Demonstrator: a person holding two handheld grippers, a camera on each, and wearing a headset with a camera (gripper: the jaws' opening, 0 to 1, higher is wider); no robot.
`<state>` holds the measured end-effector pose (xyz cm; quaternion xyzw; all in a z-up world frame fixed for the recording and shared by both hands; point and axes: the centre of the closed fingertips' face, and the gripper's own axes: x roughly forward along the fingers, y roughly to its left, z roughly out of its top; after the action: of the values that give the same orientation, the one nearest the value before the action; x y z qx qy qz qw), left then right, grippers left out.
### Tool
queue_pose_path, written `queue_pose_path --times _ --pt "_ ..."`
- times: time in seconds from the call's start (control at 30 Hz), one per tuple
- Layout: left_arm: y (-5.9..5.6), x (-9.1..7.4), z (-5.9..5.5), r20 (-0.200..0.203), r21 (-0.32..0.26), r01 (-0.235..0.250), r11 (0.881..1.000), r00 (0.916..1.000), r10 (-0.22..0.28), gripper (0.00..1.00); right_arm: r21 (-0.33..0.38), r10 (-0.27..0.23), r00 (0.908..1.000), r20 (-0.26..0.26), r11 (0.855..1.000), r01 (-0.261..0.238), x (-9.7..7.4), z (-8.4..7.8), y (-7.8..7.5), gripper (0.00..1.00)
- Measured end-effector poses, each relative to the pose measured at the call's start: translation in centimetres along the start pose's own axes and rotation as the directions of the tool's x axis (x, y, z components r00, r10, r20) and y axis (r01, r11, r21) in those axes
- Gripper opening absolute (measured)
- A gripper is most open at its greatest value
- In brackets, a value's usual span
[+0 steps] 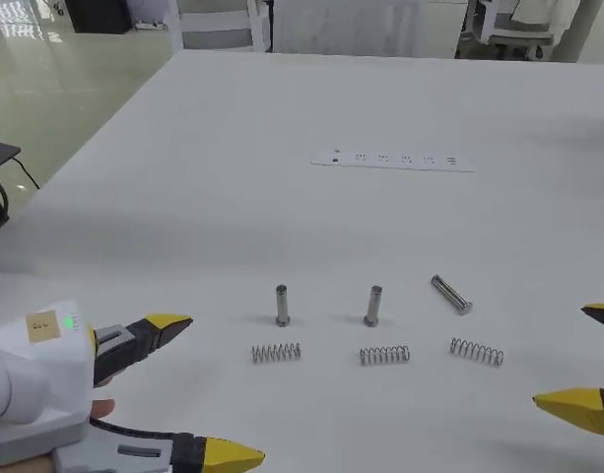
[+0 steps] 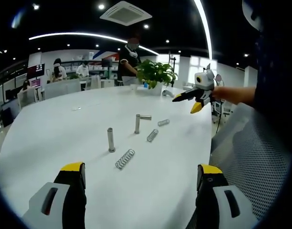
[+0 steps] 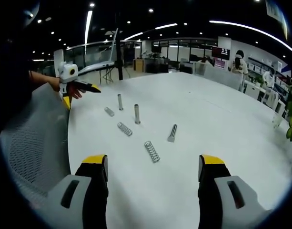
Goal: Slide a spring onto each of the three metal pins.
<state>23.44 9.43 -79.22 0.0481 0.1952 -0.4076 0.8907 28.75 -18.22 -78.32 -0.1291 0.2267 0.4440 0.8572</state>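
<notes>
- Springs, three of them, lie loose on the white bench [image 1: 183, 197]. None is on a pin and neither tool grips one.
- The left tool [image 1: 223, 387] is at the near left of the head view. Its yellow-tipped jaws are spread wide with nothing between them.
- A yellow sticker [image 1: 42, 326] on its white body carries dark marks too small to read. A small green light [image 1: 70, 321] glows just beside the sticker.
- The right tool [image 1: 563, 355] comes in at the near right edge. Its yellow tips are also apart and it is empty.
- Both tools are well apart from the parts, which lie in the stretch of bench between them.
- The left spring [image 1: 276, 352], the middle spring [image 1: 384, 355] and the right spring [image 1: 477, 352] lie on their sides in a row running left to right.
- The left pin [image 1: 282, 304] stands upright on its wider end, just beyond the left spring.
- The middle pin [image 1: 373, 305] stands the same way, just beyond the middle spring.
- The right pin [image 1: 450, 294] lies on its side at a slant beyond the right spring, with its head toward the near right.
- A white power strip [image 1: 392, 160] lies flat farther off on the bench. Its printing cannot be read.
</notes>
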Motion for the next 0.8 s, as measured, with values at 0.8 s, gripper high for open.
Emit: queue_pose_path --times 0.8 --pt "-0.17 0.1 -0.38 -0.012 0.0 0.011 1.0 0.9999 -0.011 0.94 0.018 -0.014 0.9999 0.008 1.0 0.013 0.31 0.1 -0.17 0.77"
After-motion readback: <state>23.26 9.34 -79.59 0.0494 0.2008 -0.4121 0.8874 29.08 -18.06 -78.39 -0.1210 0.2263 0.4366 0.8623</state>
